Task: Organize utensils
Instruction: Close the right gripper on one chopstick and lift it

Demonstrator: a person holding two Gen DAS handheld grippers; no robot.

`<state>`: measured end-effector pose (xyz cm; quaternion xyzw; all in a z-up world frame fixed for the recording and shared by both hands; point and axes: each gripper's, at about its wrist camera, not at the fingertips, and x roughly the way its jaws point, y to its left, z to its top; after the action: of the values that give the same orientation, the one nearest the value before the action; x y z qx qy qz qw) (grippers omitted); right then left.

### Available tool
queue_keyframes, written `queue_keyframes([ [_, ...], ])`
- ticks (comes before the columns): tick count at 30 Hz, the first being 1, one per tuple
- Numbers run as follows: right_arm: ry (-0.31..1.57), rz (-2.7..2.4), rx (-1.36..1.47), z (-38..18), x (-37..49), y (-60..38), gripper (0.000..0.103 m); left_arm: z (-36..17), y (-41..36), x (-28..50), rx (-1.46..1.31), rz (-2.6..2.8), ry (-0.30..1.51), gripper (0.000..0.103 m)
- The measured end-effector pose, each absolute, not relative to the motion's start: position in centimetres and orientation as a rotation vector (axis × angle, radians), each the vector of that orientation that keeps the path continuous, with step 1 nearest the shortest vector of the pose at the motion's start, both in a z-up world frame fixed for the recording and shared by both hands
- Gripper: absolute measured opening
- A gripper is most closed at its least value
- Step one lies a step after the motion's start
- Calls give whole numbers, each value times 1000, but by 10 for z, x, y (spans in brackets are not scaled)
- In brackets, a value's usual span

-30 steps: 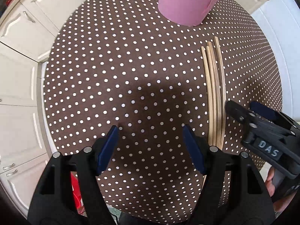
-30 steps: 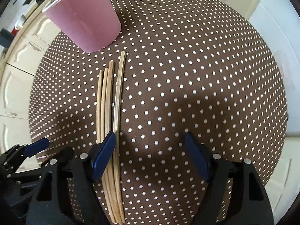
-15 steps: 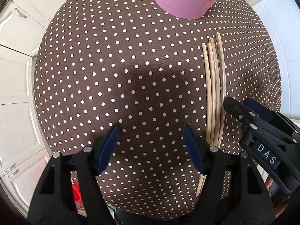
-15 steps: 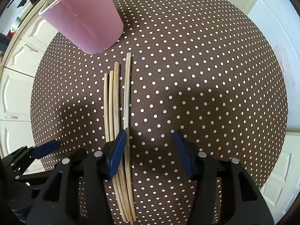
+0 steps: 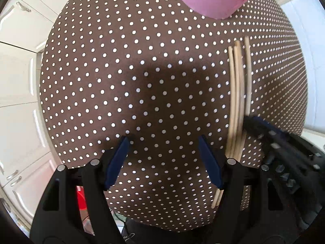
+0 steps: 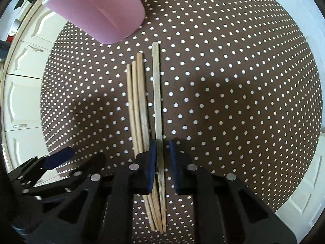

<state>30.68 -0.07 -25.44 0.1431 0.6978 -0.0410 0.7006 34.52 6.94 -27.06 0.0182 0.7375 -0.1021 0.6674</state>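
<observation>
Four thin pale wooden sticks [image 6: 143, 109] are lying side by side on the round desk [image 6: 233, 65], which is wearing a brown cloth with white dots. Three of them are touching each other in a bundle, and the fourth one, a flat wooden stick [image 6: 157, 93], is lying just beside them on the right in the right wrist view. Near their far ends a tall pink plastic cup [image 6: 101, 12] is standing on the cloth, and something wooden is showing at its rim.

The right hand-held gripper [image 6: 162, 158] is pointing down over the near part of the sticks. Its jaws have just been closing, and now the blue pads [image 6: 152, 162] are sitting narrowly on both sides of the flat wooden stick, clenching on it; the bundle of three is staying outside the left pad.

The left hand-held gripper [image 5: 166, 158] is hanging over the bare cloth to the left of the sticks, with its jaws standing wide apart and nothing between them. Cream cabinet doors [image 5: 18, 77] are showing around the desk
</observation>
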Motion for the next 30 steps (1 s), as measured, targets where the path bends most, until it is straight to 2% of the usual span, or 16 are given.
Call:
queue_keyframes([
  [9, 1527, -96, 372, -253, 323, -5, 5, -253, 79, 356, -23, -298, 1602, 70],
  [14, 1473, -126, 413, -251, 310, -42, 5, -240, 69, 356, -60, -360, 1565, 69],
  [30, 1438, -44, 470, -241, 268, -92, 6, -262, 11, 348, -4, -198, 1602, 69],
])
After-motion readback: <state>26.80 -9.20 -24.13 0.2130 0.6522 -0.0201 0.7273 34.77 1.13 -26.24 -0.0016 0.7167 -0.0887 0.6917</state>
